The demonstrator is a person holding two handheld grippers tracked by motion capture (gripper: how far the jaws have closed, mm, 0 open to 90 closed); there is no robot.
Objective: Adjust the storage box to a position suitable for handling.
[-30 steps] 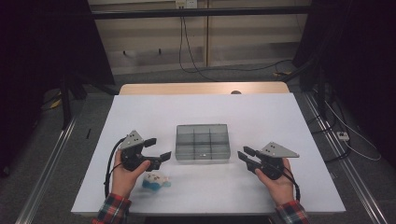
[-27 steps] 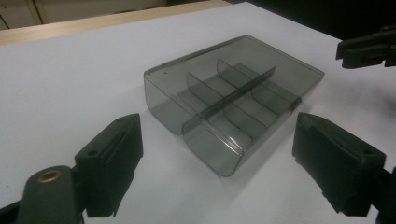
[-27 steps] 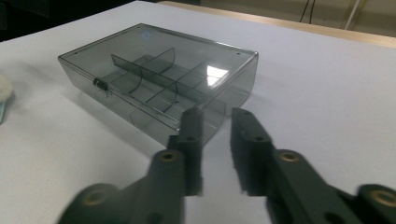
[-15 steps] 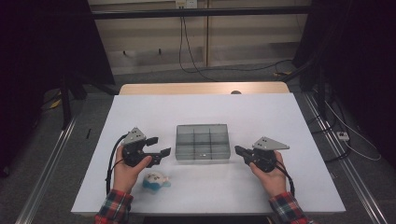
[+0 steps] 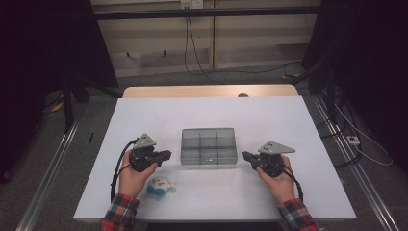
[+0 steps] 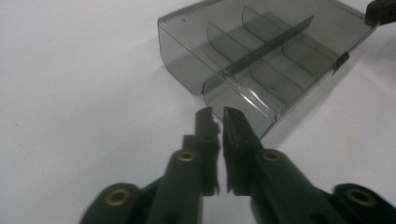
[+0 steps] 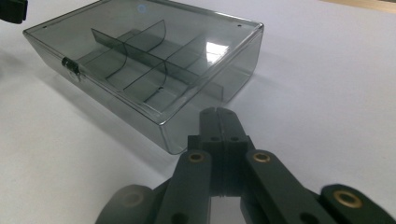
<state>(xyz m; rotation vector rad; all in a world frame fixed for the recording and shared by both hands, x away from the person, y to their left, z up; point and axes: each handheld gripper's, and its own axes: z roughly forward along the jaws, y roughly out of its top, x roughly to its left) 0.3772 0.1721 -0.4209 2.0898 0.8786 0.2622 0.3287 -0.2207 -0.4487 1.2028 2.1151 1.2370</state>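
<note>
A smoky clear compartment box (image 5: 209, 147) with its lid down lies in the middle of the white table (image 5: 211, 110). My left gripper (image 5: 166, 155) sits just left of the box, pointing at its near left corner (image 6: 261, 51). Its jaws have just been closing and now stand shut with nothing between them (image 6: 217, 114). To the right of the box my right gripper (image 5: 245, 156) points at the box's right end (image 7: 140, 51). It is shut and holds nothing (image 7: 217, 112). Neither gripper touches the box.
A small blue and white object (image 5: 160, 186) lies on the table near the front edge, beside the left hand. The box's latch (image 7: 70, 65) faces the front. A wooden strip (image 5: 207, 91) runs along the table's far edge.
The jaws of both grippers have closed, the right first and the left after it. The right gripper shifted slightly toward the box. The box has not moved.
</note>
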